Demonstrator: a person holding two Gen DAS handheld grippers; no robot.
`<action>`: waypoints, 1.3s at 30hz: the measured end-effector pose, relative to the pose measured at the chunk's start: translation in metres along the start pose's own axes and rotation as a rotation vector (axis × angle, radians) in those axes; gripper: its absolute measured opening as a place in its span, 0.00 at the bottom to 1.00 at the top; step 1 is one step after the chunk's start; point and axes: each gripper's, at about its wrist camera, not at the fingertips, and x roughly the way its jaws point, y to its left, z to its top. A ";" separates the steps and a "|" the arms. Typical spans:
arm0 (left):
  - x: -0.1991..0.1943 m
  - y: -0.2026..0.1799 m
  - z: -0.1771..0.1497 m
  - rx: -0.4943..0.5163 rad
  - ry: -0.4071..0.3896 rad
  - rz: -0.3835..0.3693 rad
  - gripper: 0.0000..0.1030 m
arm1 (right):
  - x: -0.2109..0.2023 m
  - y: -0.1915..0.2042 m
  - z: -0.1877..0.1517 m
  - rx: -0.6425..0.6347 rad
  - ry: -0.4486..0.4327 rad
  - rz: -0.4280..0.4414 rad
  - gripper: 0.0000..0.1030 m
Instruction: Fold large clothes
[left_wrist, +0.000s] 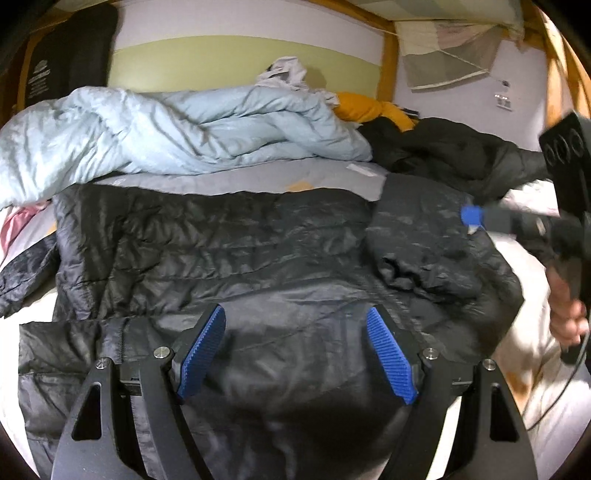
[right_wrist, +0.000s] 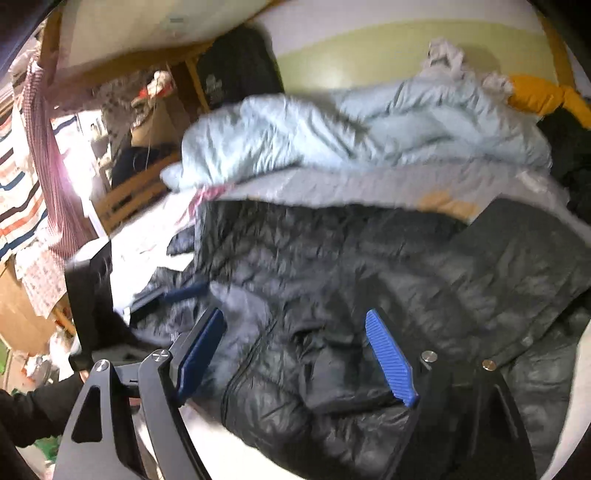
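Note:
A black quilted puffer jacket (left_wrist: 229, 251) lies spread on the bed, one sleeve (left_wrist: 424, 240) folded across its right side. It also shows in the right wrist view (right_wrist: 332, 266), blurred. My left gripper (left_wrist: 295, 347) is open and empty, just above the jacket's near part by the zipper (left_wrist: 121, 339). My right gripper (right_wrist: 295, 354) is open and empty over the jacket's near edge. The right gripper also shows at the right edge of the left wrist view (left_wrist: 476, 218), over the folded sleeve. The left gripper shows at the left of the right wrist view (right_wrist: 184, 291).
A crumpled light blue duvet (left_wrist: 177, 129) lies behind the jacket. A yellow garment (left_wrist: 365, 107) and more black clothing (left_wrist: 454, 147) are piled at the back right. The grey bedsheet (left_wrist: 221, 182) shows between them. Wooden bunk frame posts (left_wrist: 388, 55) stand behind.

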 end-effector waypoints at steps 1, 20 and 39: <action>0.000 -0.003 0.000 -0.004 0.004 -0.026 0.76 | -0.006 -0.002 0.003 0.005 -0.020 -0.018 0.79; 0.086 -0.033 0.058 -0.109 0.208 -0.064 0.00 | -0.078 -0.092 0.031 0.161 -0.236 -0.454 0.82; 0.015 0.145 0.093 -0.104 0.147 0.570 0.01 | -0.032 -0.074 0.025 0.049 -0.078 -0.440 0.77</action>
